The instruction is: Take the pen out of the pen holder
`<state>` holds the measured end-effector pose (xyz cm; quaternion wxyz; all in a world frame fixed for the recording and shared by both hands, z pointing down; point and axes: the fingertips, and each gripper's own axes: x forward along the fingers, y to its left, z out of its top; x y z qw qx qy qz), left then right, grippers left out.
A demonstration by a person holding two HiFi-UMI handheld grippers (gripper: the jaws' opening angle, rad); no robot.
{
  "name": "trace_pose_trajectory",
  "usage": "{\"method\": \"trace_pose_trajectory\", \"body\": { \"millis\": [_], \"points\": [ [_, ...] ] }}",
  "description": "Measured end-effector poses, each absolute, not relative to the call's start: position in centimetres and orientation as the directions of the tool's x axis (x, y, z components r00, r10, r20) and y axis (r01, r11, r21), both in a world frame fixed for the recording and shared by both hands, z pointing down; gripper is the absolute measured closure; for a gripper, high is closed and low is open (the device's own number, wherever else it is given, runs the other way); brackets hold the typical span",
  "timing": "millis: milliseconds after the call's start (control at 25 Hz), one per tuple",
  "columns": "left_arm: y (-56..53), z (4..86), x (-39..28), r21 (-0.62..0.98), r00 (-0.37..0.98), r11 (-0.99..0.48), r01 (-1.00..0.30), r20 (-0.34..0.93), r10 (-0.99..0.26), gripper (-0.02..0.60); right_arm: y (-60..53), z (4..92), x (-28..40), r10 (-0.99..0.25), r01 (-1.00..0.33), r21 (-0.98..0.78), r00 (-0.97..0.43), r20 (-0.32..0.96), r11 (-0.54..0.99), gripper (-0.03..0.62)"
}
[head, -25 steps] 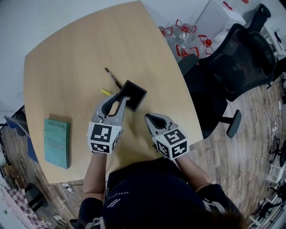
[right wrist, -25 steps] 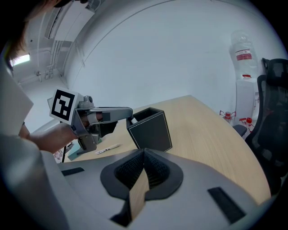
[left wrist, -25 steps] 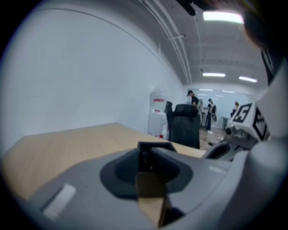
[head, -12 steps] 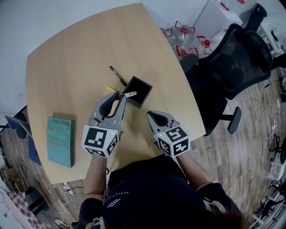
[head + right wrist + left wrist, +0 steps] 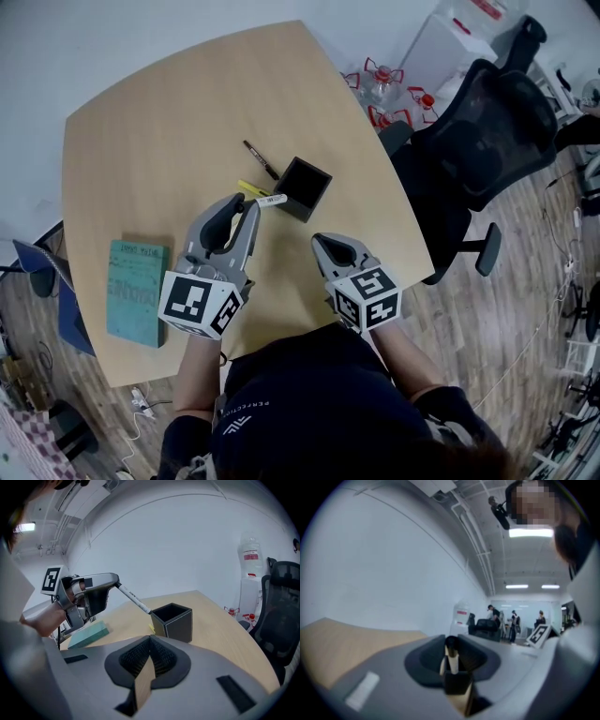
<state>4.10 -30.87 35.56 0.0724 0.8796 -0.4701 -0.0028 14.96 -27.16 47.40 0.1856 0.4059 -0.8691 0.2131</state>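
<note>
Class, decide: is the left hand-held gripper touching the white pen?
Touching. In the right gripper view the left hand-held gripper clamps the white pen by its upper end; the left gripper view shows it pinched between the jaws.

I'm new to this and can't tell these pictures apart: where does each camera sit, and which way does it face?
Head view: on the person's head, facing steeply down at the table; shows torso, left gripper, right gripper.
Left gripper view: on the left gripper, facing level toward the wall; shows its jaws shut on the pen.
Right gripper view: on the right gripper, facing across the table at the holder; shows its closed jaws.
Shared: head and right gripper views both show holder, pen, left gripper.
</note>
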Motion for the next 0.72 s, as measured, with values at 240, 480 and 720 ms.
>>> {"method": "trace_pose_trajectory", "body": {
  "millis": [240,480,720],
  "points": [
    [-29.1,34.3,1.8,0.127,0.531,-0.523,-0.843,0.037,-0.847,0.495,-26.1,46.8,13.8,-0.625,-0.778,-0.205,-0.606,0.491,0.594,0.592],
    [-27.0,34.7,-0.5,0.138,0.496,-0.486,-0.863,0.047,-0.867,0.495,-25.1,46.4,12.5,-0.619,-0.765,-0.193,-0.619,0.483,0.614,0.592],
    [-25.1,35.8,-2.6,0.147,0.452,-0.438,-0.887,0.079,-0.889,0.495,-24.3,45.9,11.4,-0.609,-0.75,-0.187,-0.635,0.475,0.635,0.592]
  ]
}}
